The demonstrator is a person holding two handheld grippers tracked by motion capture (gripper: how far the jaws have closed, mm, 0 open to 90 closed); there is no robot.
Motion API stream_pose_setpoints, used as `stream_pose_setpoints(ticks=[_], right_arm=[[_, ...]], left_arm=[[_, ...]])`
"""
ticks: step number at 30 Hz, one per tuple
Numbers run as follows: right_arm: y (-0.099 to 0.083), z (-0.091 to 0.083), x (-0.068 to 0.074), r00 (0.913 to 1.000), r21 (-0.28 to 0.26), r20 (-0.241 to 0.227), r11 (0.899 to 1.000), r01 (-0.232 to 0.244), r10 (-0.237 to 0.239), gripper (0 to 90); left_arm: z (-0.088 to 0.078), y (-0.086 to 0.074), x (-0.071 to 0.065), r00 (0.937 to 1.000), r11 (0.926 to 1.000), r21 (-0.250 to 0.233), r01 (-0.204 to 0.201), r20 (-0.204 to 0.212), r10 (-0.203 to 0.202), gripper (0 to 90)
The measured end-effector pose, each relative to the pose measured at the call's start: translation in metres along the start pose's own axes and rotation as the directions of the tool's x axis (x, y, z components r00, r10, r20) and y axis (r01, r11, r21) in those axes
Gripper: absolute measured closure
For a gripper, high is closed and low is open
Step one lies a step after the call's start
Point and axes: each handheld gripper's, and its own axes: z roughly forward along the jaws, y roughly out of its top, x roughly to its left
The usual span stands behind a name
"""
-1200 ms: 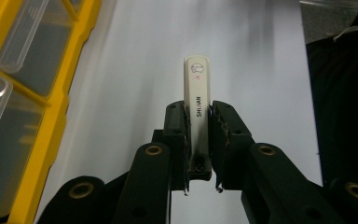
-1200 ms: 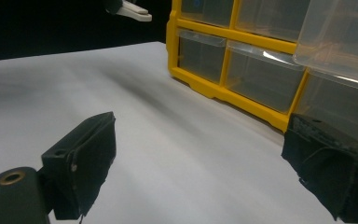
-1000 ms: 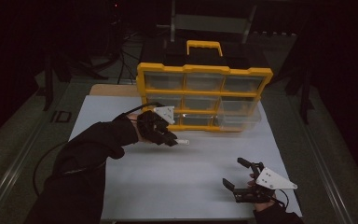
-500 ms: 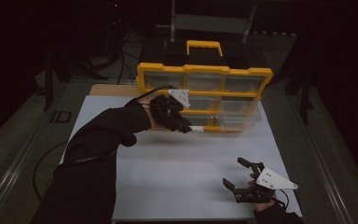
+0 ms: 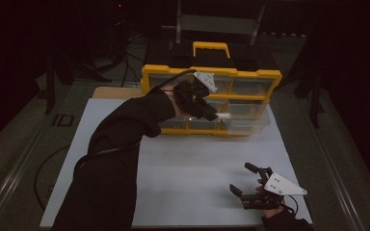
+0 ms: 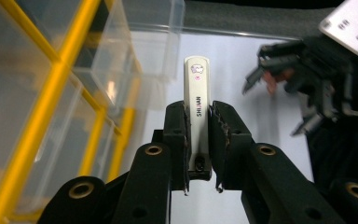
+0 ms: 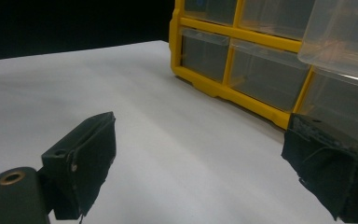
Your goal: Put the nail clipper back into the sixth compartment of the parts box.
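1. The room is dark around a lit table (image 5: 125,120) covered by a white sheet; a yellow-framed organiser (image 5: 212,72) with clear drawers stands upright at the far edge, its handle on top; in the high view one clear drawer (image 5: 245,122) at the lower right juts forward out of the frame, apparently pulled open.

2. The work in hand appears to be stowing a small white stick (image 6: 197,107), printed with lettering and a tiny picture at its tip, in one of the drawers; the pick-up looks done, since the stick is off the sheet and clamped in the left gripper (image 6: 198,133); what is left, as a judgement, is to bring it over the open drawer, let it go and push the drawer shut.

3. The left gripper (image 5: 207,113) is held high in front of the organiser's drawers, the dark-sleeved forearm reaching diagonally across the sheet; its jaws are closed tight on the stick's lower half, and the white tip (image 5: 223,116) points toward the open drawer, near it but not yet inside.

4. The right gripper (image 5: 250,185) rests low near the front right corner of the sheet, well apart from the organiser; its jaws stand wide apart with nothing between them, facing the drawers.
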Motion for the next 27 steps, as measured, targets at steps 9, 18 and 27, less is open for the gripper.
stream_pose_setpoints(ticks=[9, 18, 27], right_arm=[[0.0, 0.0, -0.001, 1.0, -0.003, -0.002, 1.0, -0.002, 0.002, 9.9], [0.0, 0.0, 0.0, 1.0, -0.009, -0.003, 1.0, -0.004, 0.004, 9.8], [0.001, -0.004, -0.001, 0.9999, -0.022, -0.004, 1.0, -0.009, 0.009, 9.9]], left_arm=[[0.015, 0.03, 0.011, 0.9998, 0.9994, -0.031, 0.014, -0.011, -0.014, 78.2], [0.036, 0.05, 0.023, 0.9995, 0.997, -0.07, 0.031, -0.002, -0.031, 78.2], [0.064, 0.057, 0.037, 0.9971, 0.9946, -0.072, 0.074, -0.01, -0.075, 78.2]])
